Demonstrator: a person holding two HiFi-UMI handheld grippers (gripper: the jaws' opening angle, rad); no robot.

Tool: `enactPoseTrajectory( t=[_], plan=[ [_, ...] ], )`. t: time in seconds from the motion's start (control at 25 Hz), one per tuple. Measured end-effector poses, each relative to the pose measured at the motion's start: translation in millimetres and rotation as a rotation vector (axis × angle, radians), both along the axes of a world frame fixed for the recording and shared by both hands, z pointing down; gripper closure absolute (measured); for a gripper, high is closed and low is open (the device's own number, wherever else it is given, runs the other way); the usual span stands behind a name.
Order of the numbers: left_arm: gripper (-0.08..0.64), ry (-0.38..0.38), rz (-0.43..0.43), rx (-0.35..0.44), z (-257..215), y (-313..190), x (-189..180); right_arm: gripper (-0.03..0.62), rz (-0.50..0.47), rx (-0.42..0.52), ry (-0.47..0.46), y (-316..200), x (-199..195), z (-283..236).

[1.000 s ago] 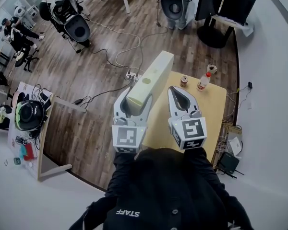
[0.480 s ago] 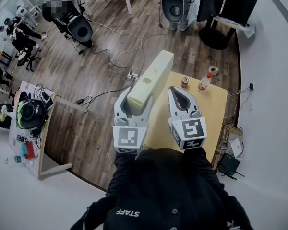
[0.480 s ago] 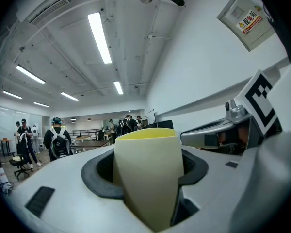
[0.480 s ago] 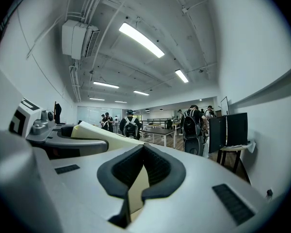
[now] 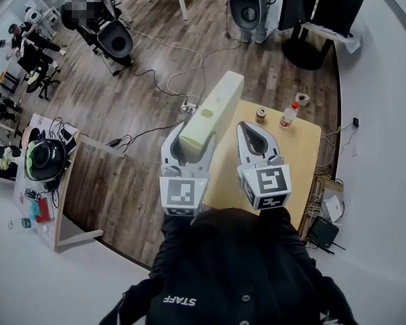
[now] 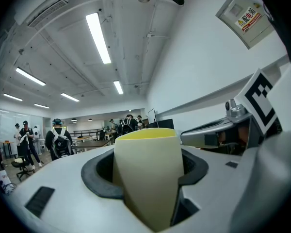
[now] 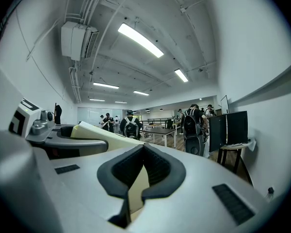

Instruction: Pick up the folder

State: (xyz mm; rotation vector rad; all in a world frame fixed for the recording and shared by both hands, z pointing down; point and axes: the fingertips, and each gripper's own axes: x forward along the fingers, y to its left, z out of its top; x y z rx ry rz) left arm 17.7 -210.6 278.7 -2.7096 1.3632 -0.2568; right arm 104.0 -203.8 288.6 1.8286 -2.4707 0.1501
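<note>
The pick-up looks essentially done. The left gripper [image 5: 189, 144] has its jaws spread partway and pressed on the two broad faces of the folder [image 5: 213, 110], which hangs in the air clear of the table [image 5: 298, 154]. It is over the table's left edge, and its far end reaches out past the far-left corner above the wooden floor. As far as the pictures show, all that remains is to hold it steady or carry it wherever it is wanted. The folder is a thick, boxy file of pale yellow board, smooth and matte, long and straight-sided, with a small round mark on its upper face near the jaws. In the left gripper view its near end looks slightly bowed, with a brighter yellow top rim, wedged between black rubbery pads set in smooth grey plastic shells. Just beside it to the right, the right gripper [image 5: 249, 128] carries nothing; its jaw tips meet in a teardrop outline, and only the tan tabletop shows through the gap behind them. The table is a small, plain slab of light wood tone. Near its far edge stand a short round can [image 5: 260, 115] and, close to its right, a clear bottle [image 5: 287, 117] with a red cap.
</note>
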Motion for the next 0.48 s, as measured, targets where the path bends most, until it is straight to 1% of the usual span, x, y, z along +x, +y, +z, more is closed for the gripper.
enactPoseTrajectory(
  t=[0.12, 0.28, 0.48],
  plan=[
    [0.265, -0.009, -0.004, 0.005, 3.1, 1.3, -1.4, 0.572, 0.003, 0.003, 0.004, 0.7, 1.1, 0.7],
    [0.265, 0.007, 0.000, -0.002, -2.4, 2.9, 1.9, 0.572, 0.003, -0.002, -0.002, 1.4, 2.8, 3.3],
    [0.265, 0.014, -0.007, -0.006, 1.4, 4.1, 2.9, 0.572, -0.001, -0.011, -0.007, 2.2, 4.1, 7.9]
  ],
)
